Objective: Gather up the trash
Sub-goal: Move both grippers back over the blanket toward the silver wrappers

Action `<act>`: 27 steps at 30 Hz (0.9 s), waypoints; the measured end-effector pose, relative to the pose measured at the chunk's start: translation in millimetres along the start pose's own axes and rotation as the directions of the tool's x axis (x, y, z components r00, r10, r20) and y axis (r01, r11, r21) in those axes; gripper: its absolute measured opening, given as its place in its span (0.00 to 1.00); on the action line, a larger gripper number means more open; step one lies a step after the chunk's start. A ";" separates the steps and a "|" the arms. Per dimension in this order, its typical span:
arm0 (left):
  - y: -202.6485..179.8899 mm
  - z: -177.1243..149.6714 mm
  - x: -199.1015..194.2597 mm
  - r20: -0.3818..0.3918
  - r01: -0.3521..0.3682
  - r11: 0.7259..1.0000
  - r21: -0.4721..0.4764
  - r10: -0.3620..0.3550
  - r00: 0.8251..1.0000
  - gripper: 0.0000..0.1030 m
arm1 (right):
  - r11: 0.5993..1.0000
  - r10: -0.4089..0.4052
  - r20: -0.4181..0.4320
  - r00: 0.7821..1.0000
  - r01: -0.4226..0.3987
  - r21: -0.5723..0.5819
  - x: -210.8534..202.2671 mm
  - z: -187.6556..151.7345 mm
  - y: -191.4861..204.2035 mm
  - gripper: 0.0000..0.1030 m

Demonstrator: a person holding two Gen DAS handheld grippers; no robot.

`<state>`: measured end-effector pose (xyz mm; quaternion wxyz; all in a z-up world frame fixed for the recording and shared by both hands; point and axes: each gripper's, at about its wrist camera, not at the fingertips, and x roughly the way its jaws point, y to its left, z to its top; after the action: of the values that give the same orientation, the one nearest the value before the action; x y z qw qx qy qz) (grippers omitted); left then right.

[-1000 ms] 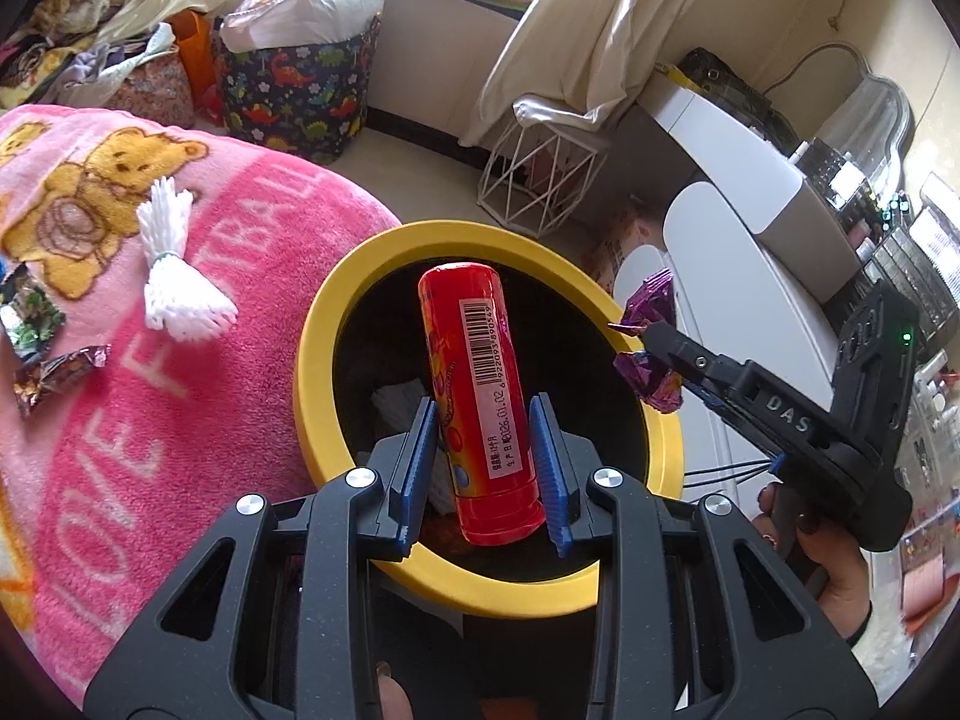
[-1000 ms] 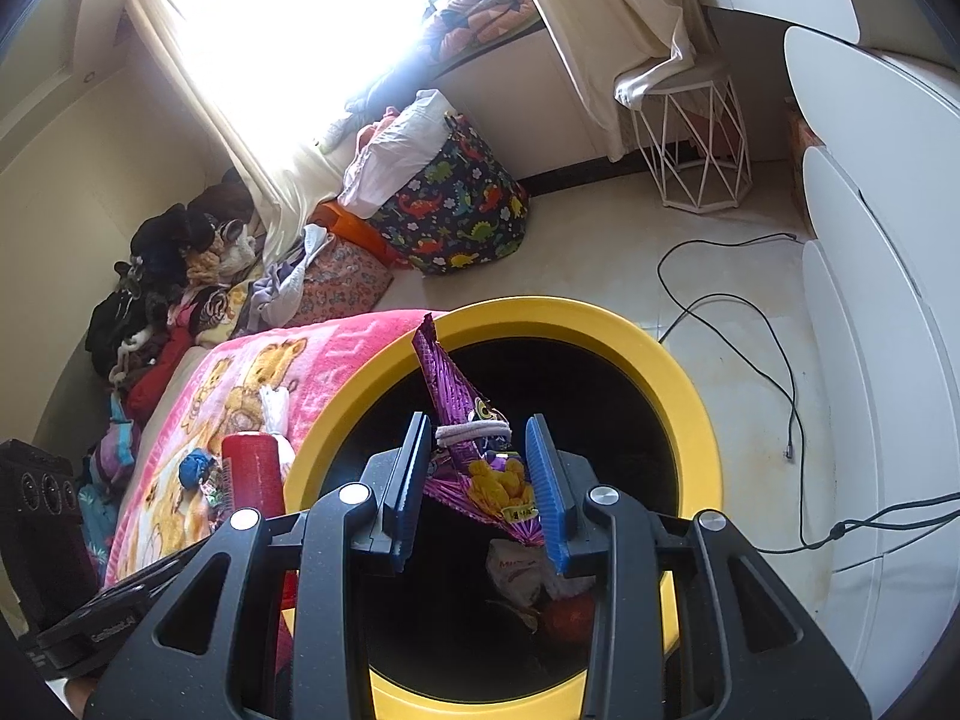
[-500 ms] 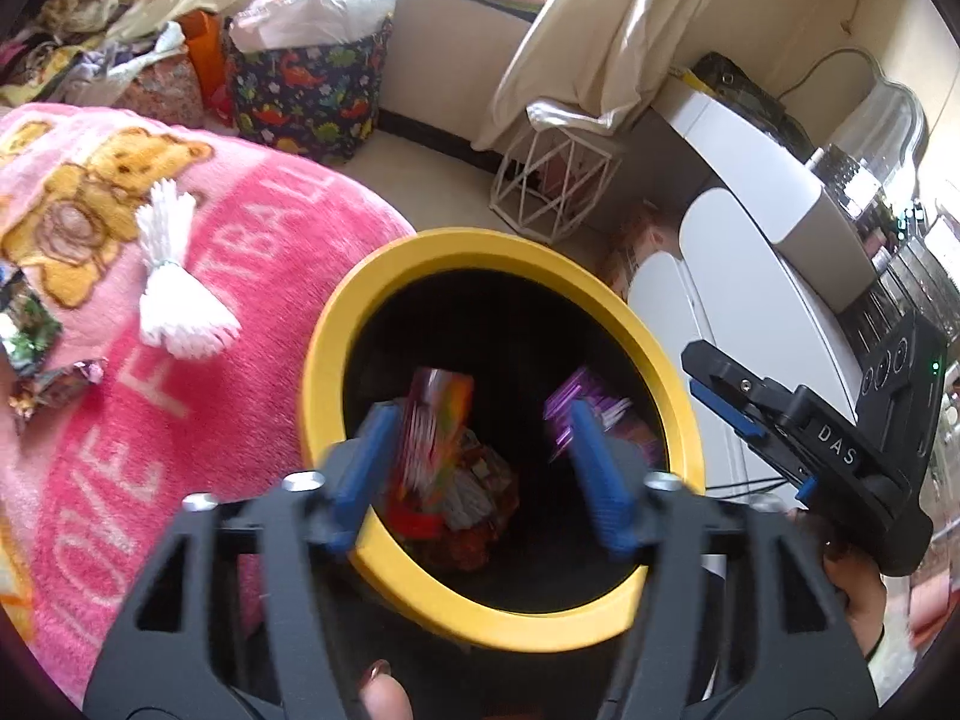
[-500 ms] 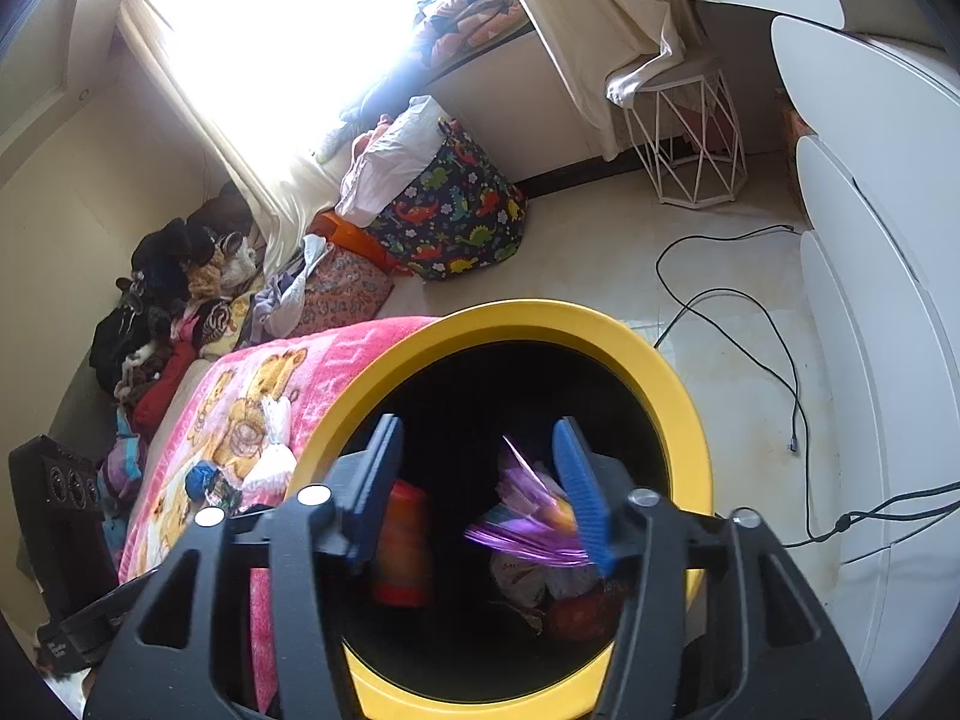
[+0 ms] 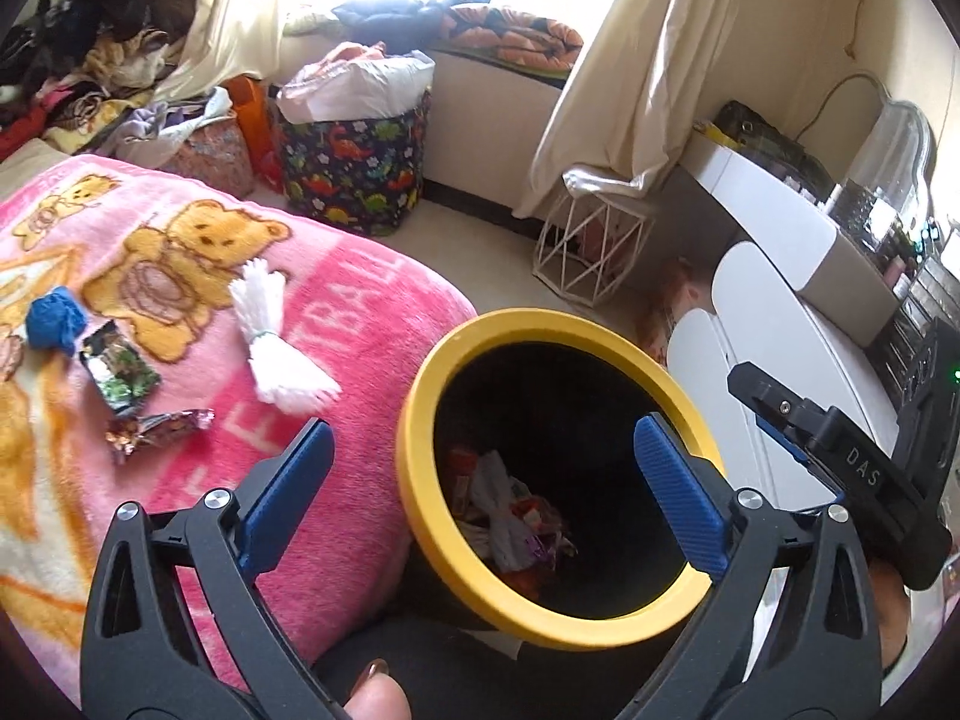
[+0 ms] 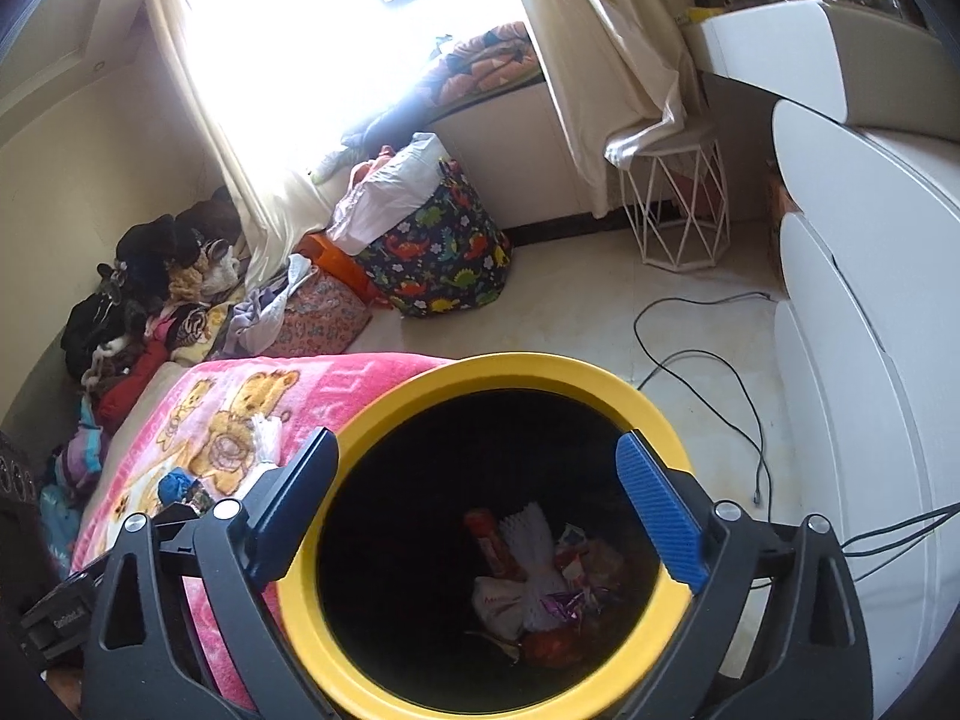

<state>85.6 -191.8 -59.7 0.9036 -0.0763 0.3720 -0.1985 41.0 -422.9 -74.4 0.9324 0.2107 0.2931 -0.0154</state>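
While upright, bin (image 6: 480,375) opens upward

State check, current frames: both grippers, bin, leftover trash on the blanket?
left gripper: jaws opening, nothing between them
right gripper: jaws opening, nothing between them
yellow-rimmed bin: upright, uncovered, trash at the bottom
red tube: inside the bin
green wrapper: lying on pink blanket
brown wrapper: crumpled on blanket
blue wad: on blanket
white tassel bundle: on blanket

Crumpled wrappers (image 6: 540,594), apparently a red tube, inside yellow-rimmed bin (image 6: 648,414)
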 end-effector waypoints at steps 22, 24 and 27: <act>63.4 20.0 -50.1 0.156 -0.097 0.990 -0.104 0.113 0.981 0.89 | 0.987 0.058 0.001 0.998 -0.057 -0.153 -3.9 -9.6 83.4 0.93; 71.2 22.2 -54.5 0.170 -0.110 0.987 -0.113 0.129 0.977 0.89 | 0.985 0.063 -0.001 0.998 -0.063 -0.162 -3.0 -11.5 90.2 0.93; 81.9 25.2 -60.8 0.186 -0.130 0.983 -0.127 0.152 0.971 0.89 | 0.983 0.073 -0.006 0.997 -0.073 -0.169 -1.4 -13.9 100.3 0.93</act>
<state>88.9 -92.3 -26.1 0.9417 -0.1201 0.2968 -0.1038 47.5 -326.1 -45.3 0.9469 0.1412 0.2855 0.0439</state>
